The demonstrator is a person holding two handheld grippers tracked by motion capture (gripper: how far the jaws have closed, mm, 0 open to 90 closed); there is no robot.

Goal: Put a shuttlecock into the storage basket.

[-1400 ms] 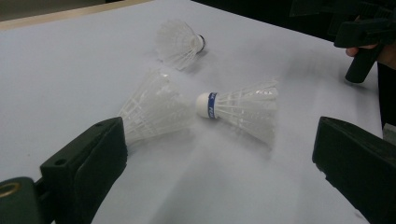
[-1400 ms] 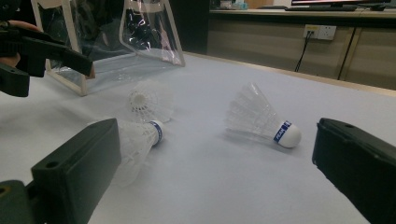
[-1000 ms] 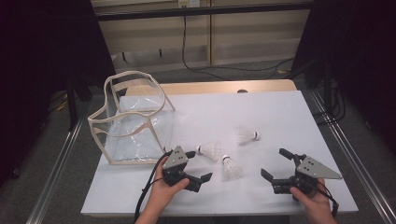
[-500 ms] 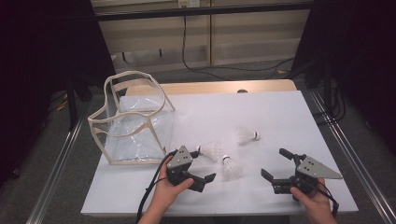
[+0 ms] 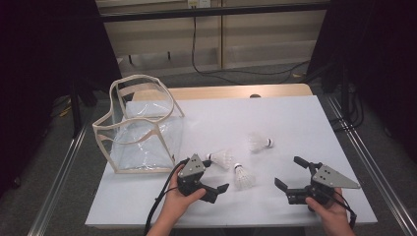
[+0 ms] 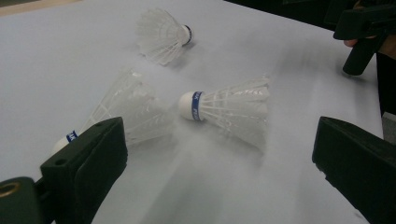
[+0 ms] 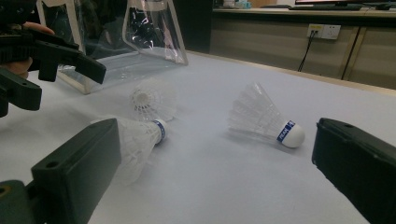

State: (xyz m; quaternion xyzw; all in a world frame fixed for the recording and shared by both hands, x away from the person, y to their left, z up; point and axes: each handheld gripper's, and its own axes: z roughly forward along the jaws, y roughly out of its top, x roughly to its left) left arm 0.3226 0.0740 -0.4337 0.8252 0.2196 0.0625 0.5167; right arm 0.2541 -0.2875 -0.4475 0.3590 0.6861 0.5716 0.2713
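Three white shuttlecocks with blue-banded corks lie on the white table. My left gripper is open at the front, its jaws wide apart and empty. One shuttlecock lies by its left jaw, a second just ahead between the jaws' lines, the third farther off. My right gripper is open at the front right, pointing left at the shuttlecocks. In the right gripper view the second shuttlecock lies by its left jaw and the third to the right.
A clear plastic bag with a beige frame stands open-topped at the table's left. The table's front edge runs just under both hands. Dark curtains and cables lie beyond the far edge.
My left gripper has moved right along the table, closer to the two nearer shuttlecocks. The right gripper and the shuttlecocks have stayed put.
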